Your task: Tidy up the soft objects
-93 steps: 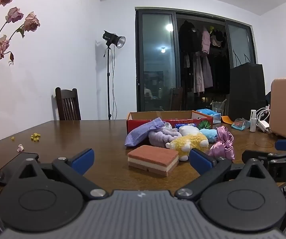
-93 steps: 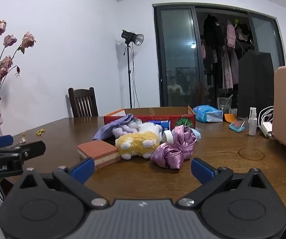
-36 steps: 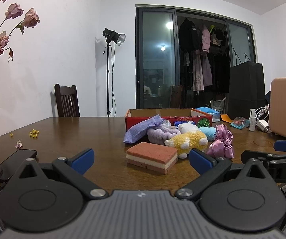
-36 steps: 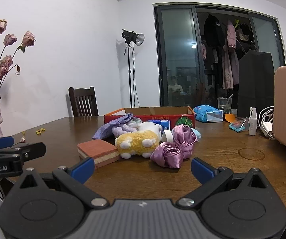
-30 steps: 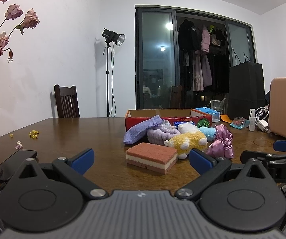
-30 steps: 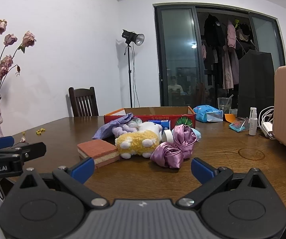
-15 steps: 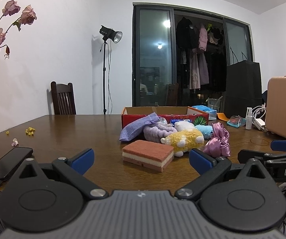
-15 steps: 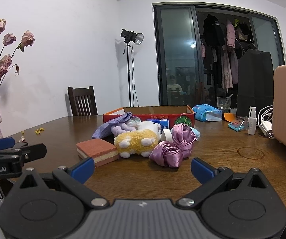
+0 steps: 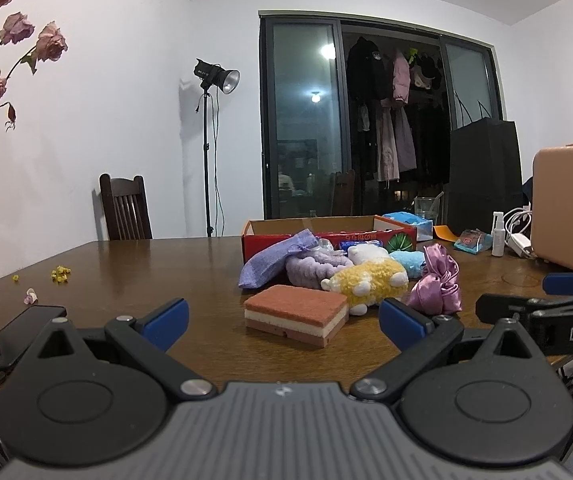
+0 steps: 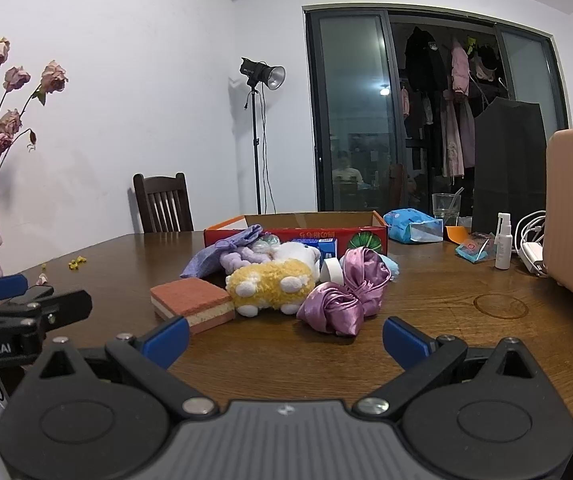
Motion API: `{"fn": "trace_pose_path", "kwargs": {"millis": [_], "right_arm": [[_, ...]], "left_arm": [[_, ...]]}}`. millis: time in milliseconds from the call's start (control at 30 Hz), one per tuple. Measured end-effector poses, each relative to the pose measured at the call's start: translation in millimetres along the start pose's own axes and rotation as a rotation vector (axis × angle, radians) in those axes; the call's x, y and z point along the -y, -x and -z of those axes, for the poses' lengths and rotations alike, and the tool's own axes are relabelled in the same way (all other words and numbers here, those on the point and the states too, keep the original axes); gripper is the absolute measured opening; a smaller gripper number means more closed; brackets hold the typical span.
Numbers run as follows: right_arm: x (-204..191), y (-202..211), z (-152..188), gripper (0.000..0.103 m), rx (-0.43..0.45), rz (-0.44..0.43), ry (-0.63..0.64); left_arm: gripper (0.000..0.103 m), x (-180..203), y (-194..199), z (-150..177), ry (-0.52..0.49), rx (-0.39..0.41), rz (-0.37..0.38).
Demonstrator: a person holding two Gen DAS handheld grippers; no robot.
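Sponge (image 9: pixel 296 315), pink on top with a cream band and brown base, is seen lying flat on the dark wooden worktop (image 9: pixel 166 272), straight ahead of the left gripper (image 9: pixel 282 320) and between the lines of its jaws, which are spread wide and hold nothing. Just beyond the sponge, a yellow plush toy (image 9: pixel 370 282) is laid on its side, touching a purple satin bow (image 9: pixel 436 286) ahead of the right-hand jaw. Behind them, a lilac pouch (image 9: pixel 276 258), a lavender headband (image 9: pixel 310 270), a white plush (image 9: pixel 366 254) and a light blue plush (image 9: pixel 408 260) are heaped against the front wall of a red cardboard box (image 9: pixel 270 242).

From the right wrist view, the right gripper (image 10: pixel 284 338) is likewise held released and empty above the near edge of the worktop. The satin bow sits ahead, centred between its jaws; the yellow toy and sponge are found further toward the left-hand jaw. The left gripper's tip is caught at that view's left edge, well apart from the pile.

A phone (image 9: pixel 20 334) is seen beside the left gripper's left-hand jaw.
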State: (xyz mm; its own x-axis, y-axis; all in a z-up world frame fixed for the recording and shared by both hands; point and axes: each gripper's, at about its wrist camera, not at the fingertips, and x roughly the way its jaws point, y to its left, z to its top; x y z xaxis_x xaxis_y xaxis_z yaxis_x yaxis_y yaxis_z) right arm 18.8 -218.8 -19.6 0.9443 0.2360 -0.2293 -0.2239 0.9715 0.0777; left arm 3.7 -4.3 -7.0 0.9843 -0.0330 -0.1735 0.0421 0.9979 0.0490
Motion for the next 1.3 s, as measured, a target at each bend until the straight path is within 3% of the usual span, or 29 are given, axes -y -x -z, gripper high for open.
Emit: {"fn": "trace_pose_path", "kwargs": {"millis": [333, 467, 600, 633, 733, 867, 1000, 1067, 1167, 1200, 1233, 1300], "right_arm": [[4.2, -1.2, -3.7, 0.103, 0.014, 0.008, -0.006], [10.7, -11.6, -19.1, 0.103, 0.086, 0.003, 0.022], [17.7, -52.1, -34.1, 0.103, 0.09, -0.094, 0.033], [18.0, -65.0, -38.1, 0.103, 0.072, -0.119, 0.039], [15.1, -98.3, -54.1, 0.103, 0.028, -0.144, 0.05], [7.4, -147.5, -85.0, 0.102, -0.026, -0.201, 0.027], [11.1, -221.1, -107.6, 0.081, -0.129, -0.301, -0.096], [12.9, -259.4, -111.3, 0.068, -0.189, -0.308, -0.154], [9.9, -304.1, -114.1, 0.062, -0.253, -0.31, -0.213], [8.0, -316.0, -114.2, 0.062, -0.27, -0.302, -0.224], [6.6, -326.3, -113.3, 0.057, -0.286, -0.298, -0.238], [5.9, -340.2, -109.2, 0.034, -0.317, -0.312, -0.257]], "left_arm": [[0.103, -11.1, -11.3, -6.5, 0.026, -0.031, 0.067], [0.103, -24.9, -33.0, -26.6, -0.002, -0.029, 0.135], [0.103, -38.1, -81.7, -45.8, -0.013, -0.046, 0.08], [0.103, -41.4, -97.2, -49.2, -0.003, -0.079, 0.069], [0.103, -64.2, -147.4, -56.7, 0.155, -0.205, 0.059], [0.103, -86.2, -198.5, -63.8, 0.261, -0.248, -0.007], [0.103, -96.4, -257.5, -64.3, 0.228, -0.28, -0.041], [0.103, -101.9, -285.5, -63.0, 0.23, -0.34, -0.006], [0.1, -111.7, -313.7, -56.7, 0.314, -0.397, 0.095], [0.096, -115.2, -320.8, -53.7, 0.345, -0.416, 0.119], [0.084, -118.3, -327.9, -50.6, 0.38, -0.442, 0.133], [0.062, -119.0, -333.8, -42.7, 0.437, -0.471, 0.202]]}}
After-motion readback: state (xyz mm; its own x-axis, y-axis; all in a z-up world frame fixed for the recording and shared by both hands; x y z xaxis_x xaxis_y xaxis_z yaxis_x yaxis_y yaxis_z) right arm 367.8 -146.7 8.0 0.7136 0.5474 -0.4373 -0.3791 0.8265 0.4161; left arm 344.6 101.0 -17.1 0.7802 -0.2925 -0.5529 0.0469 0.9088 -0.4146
